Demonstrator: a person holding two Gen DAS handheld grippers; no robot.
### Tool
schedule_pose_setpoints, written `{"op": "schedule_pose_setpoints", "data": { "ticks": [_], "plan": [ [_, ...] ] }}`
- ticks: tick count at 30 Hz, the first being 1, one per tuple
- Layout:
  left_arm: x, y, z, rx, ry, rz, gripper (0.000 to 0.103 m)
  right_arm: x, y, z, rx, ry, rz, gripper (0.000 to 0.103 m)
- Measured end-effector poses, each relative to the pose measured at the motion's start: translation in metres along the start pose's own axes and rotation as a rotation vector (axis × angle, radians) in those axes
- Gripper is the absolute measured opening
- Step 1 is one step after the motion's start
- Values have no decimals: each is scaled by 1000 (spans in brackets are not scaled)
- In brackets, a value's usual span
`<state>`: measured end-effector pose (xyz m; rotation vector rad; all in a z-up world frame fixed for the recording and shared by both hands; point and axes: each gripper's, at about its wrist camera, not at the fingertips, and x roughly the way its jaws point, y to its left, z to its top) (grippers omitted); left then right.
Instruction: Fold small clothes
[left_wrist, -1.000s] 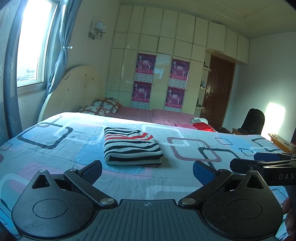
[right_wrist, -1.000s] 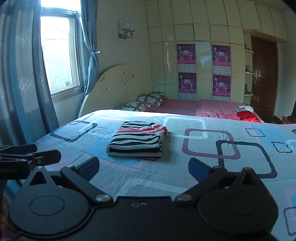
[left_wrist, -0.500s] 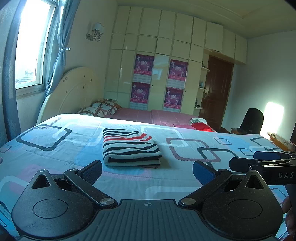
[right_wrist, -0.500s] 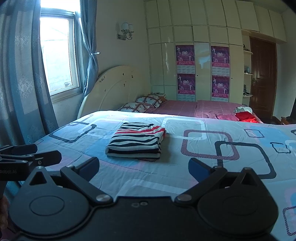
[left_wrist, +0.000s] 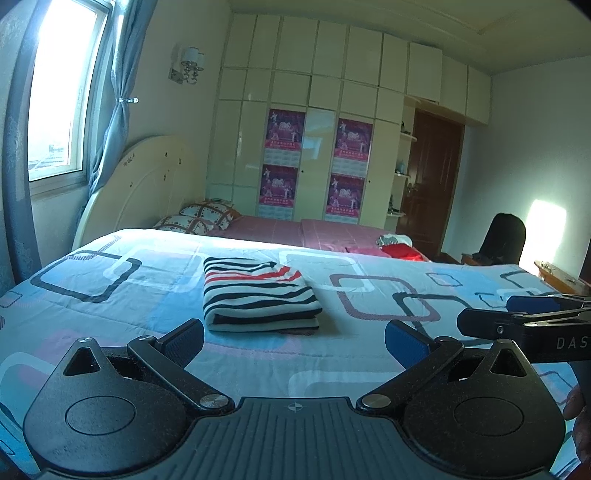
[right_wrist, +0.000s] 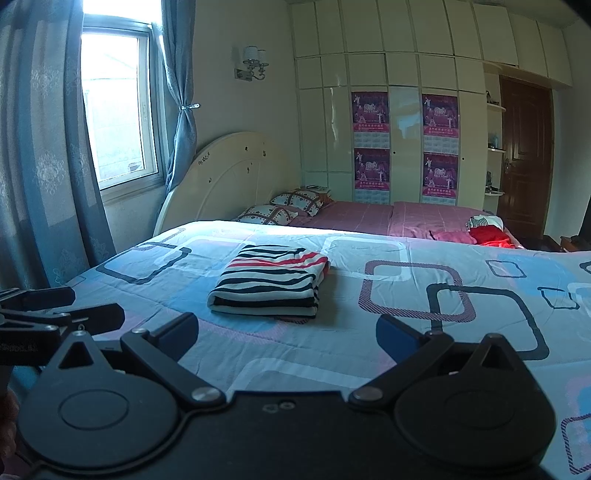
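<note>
We log 1 folded striped garment (left_wrist: 258, 293) on the bed (left_wrist: 110, 295), at 12 o'clock of our left claw (left_wrist: 294, 341) and right claw (right_wrist: 286, 338), both spread, empty.

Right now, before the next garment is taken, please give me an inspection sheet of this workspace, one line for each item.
Surface: bed quilt with square pattern, lying mostly flat.
Job's things: striped garment, folded into a neat rectangle in the middle of the quilt; nothing touches it.
Clutter: red clothes pile at the far end on the pink sheet; two patterned pillows by the headboard.
Grippers: left gripper open and empty, near the garment's front edge; right gripper open and empty, beside it.
Cables: nothing seen.
Surroundings: window with blue curtains, wardrobe with posters, brown door, dark chair.
</note>
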<state>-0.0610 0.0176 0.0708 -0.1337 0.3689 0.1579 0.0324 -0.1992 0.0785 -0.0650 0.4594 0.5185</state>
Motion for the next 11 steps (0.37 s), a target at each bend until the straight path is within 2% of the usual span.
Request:
{"op": "schedule_pose_setpoints", "data": {
  "ticks": [11],
  "plan": [
    [-3,-5,1,14,-6,-25,103,-3,-10,0,-3,-11,-5,103]
  ]
}}
